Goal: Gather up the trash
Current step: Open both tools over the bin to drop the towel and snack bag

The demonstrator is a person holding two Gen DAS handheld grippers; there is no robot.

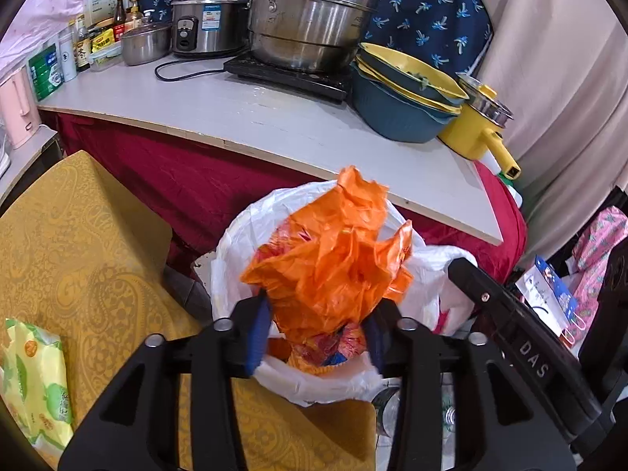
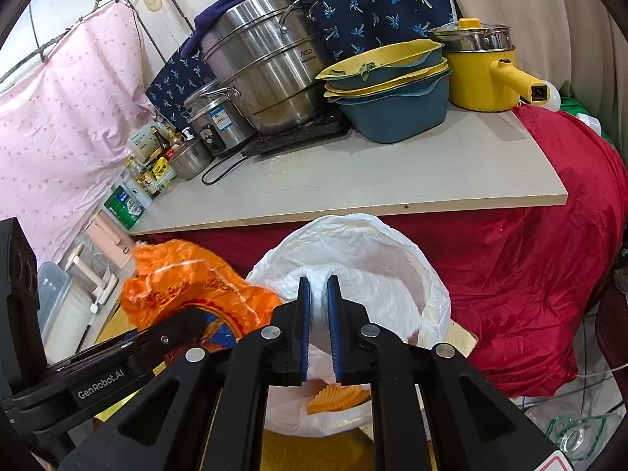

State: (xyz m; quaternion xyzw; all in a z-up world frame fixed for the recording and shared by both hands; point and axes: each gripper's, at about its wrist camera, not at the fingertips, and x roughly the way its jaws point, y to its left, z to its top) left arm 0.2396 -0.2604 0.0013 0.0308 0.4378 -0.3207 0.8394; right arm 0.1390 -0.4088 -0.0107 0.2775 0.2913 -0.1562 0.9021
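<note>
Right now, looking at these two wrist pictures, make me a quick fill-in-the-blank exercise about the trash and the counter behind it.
1. The crumpled bag between the left gripper fingers is ____ in colour.
2. The bin liner in front of the right gripper is ____.
3. On the counter, the small pot with the long handle is ____.
4. The big steel steamer stands on a black ____.

Missing words: orange; white; yellow; induction cooktop

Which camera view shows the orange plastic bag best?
The left wrist view: the orange plastic bag fills the centre, between the left gripper's blue pads. The right wrist view shows it off to the left, partly hidden behind the left gripper's body.
</note>
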